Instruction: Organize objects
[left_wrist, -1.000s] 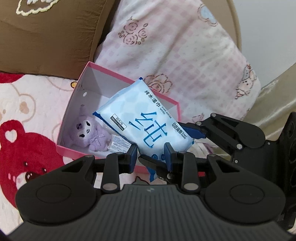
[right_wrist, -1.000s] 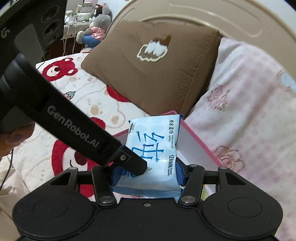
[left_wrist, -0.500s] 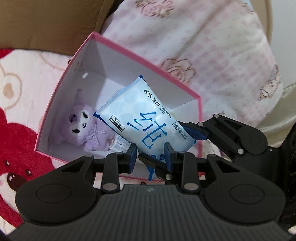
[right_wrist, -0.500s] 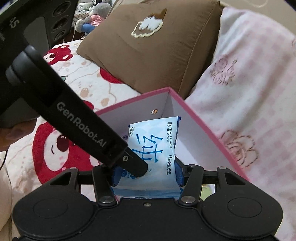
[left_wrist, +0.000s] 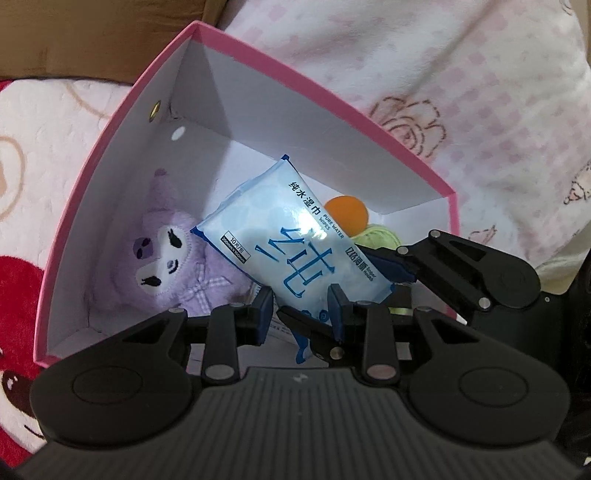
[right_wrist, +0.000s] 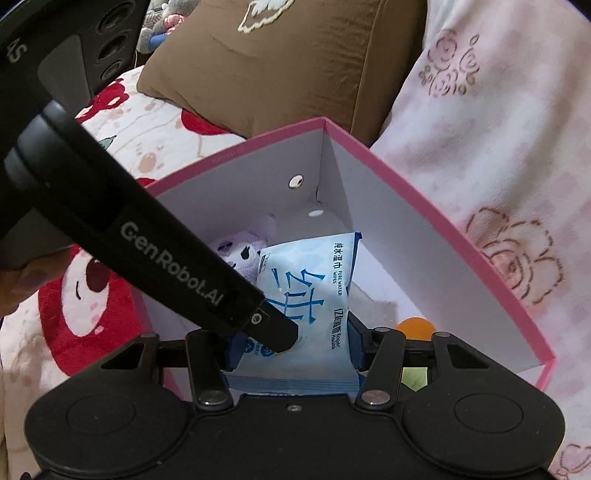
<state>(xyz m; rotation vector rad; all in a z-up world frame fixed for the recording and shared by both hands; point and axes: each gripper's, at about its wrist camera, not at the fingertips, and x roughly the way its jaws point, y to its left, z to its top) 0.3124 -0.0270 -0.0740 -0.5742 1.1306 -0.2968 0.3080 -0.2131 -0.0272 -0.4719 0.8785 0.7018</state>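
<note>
1. The bed is covered by a cream spread printed with red bears and brown outlines.
2. A pink box with white inner walls sits directly on the spread, open at the top; small round holes show near one corner.
3. A brown pillow with a white embroidered patch lies on the bed behind the box, close to its far corner.
4. A pink-and-white checked pillow with rose drawings lies beside the brown one, along the box's right wall.
</note>
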